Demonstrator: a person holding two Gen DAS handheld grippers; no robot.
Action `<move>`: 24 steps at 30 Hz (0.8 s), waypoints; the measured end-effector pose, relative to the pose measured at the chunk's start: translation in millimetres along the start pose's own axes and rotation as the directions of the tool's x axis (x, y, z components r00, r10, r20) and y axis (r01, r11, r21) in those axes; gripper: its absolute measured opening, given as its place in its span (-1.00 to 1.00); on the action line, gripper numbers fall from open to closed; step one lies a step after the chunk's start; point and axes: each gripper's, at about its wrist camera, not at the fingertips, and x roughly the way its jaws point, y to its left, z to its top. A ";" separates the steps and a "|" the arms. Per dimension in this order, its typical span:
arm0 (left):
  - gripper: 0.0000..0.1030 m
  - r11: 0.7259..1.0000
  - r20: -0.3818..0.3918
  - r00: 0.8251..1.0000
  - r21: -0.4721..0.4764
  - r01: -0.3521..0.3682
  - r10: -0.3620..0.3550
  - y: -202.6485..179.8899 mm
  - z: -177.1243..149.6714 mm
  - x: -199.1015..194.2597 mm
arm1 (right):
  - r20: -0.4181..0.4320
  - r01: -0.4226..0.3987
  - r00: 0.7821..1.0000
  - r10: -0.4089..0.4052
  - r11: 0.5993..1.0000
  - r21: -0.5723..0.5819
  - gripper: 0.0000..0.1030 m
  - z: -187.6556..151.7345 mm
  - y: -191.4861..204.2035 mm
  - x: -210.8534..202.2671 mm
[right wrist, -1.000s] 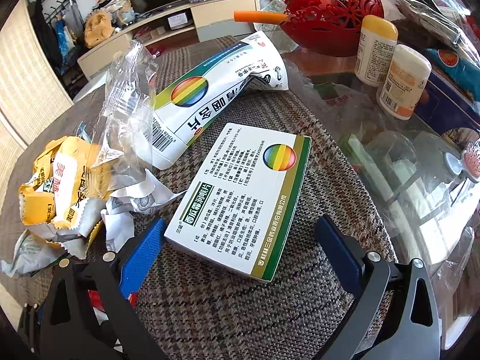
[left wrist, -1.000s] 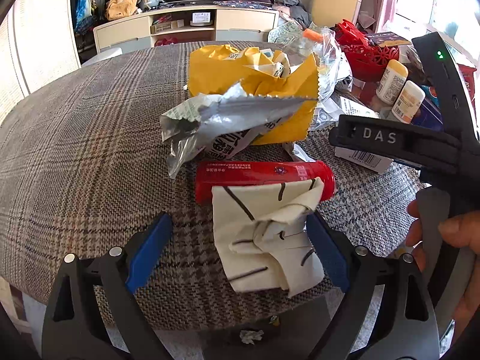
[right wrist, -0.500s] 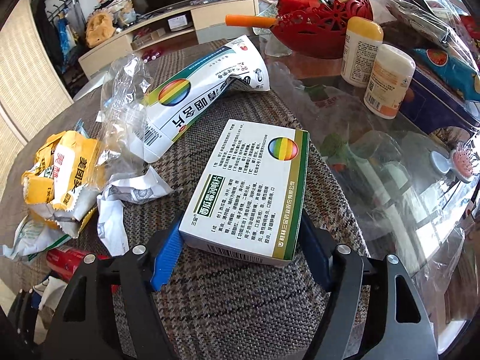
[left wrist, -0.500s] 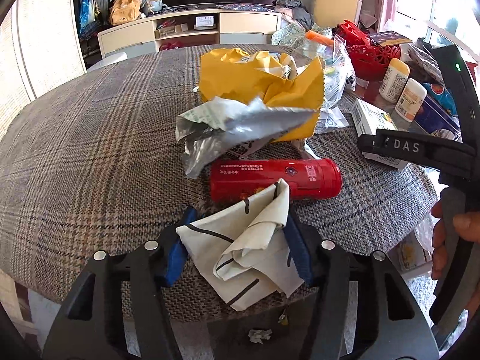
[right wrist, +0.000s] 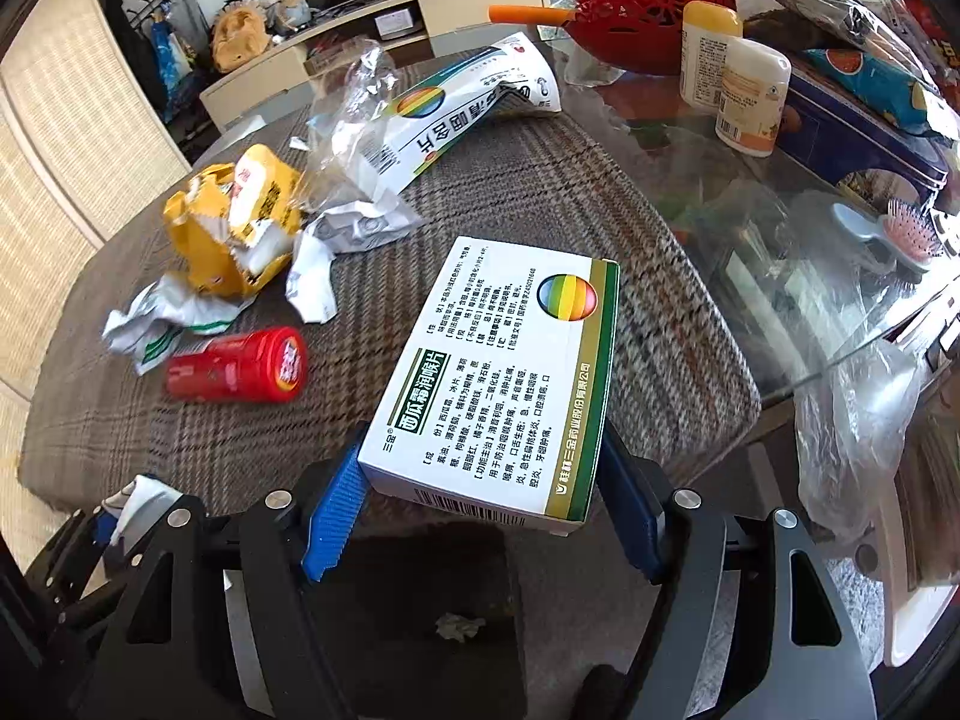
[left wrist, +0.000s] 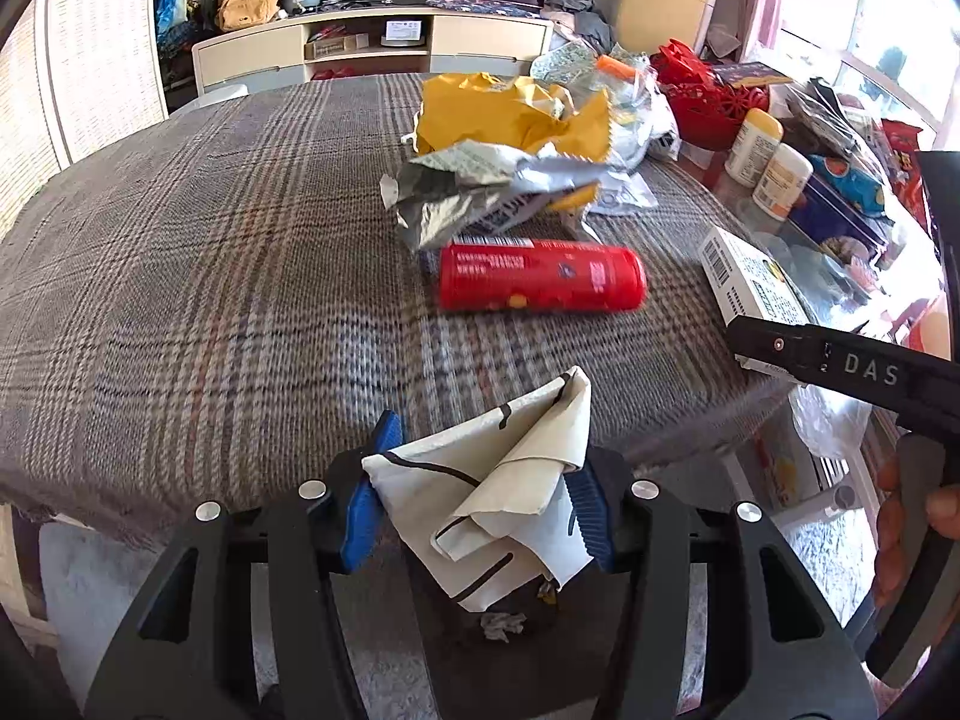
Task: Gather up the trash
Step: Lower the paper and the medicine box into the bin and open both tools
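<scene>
My left gripper (left wrist: 480,498) is shut on a crumpled cream paper wrapper with dark lines (left wrist: 504,492) and holds it over the table's near edge. My right gripper (right wrist: 480,498) is shut on a white and green medicine box (right wrist: 498,372), lifted off the cloth. The box also shows in the left wrist view (left wrist: 750,282). On the plaid tablecloth (left wrist: 180,276) lie a red can (left wrist: 540,285), a silver wrapper (left wrist: 480,192) and a yellow snack bag (left wrist: 516,114). In the right wrist view the can (right wrist: 240,366) lies left of the box.
A long white medicine packet (right wrist: 456,114) and clear plastic (right wrist: 348,102) lie at the back of the cloth. Two white bottles (right wrist: 738,78), a red basket (right wrist: 648,18), a blue tin (right wrist: 864,138) and a hairbrush (right wrist: 900,234) stand on the glass table at the right.
Both grippers have closed on their items and pulled back towards the table's near edge. The paper has left the red can; the box has lifted off the cloth.
</scene>
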 end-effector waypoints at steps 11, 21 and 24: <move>-0.02 0.999 -0.064 0.997 -0.006 0.043 -0.044 -0.2 -61.8 -20.7 | -0.053 -0.095 0.994 0.091 0.993 -0.072 0.41 -61.1 20.8 -33.5; -0.02 0.999 -0.177 0.983 0.007 0.054 -0.052 -8.1 -104.0 -5.3 | -0.188 -0.102 0.979 0.083 0.991 -0.089 0.41 -107.3 18.9 -6.0; -0.02 0.996 -0.237 0.968 0.000 0.084 -0.081 -9.9 -112.9 8.7 | -0.235 -0.102 0.969 0.076 0.990 -0.100 0.41 -114.9 20.2 7.7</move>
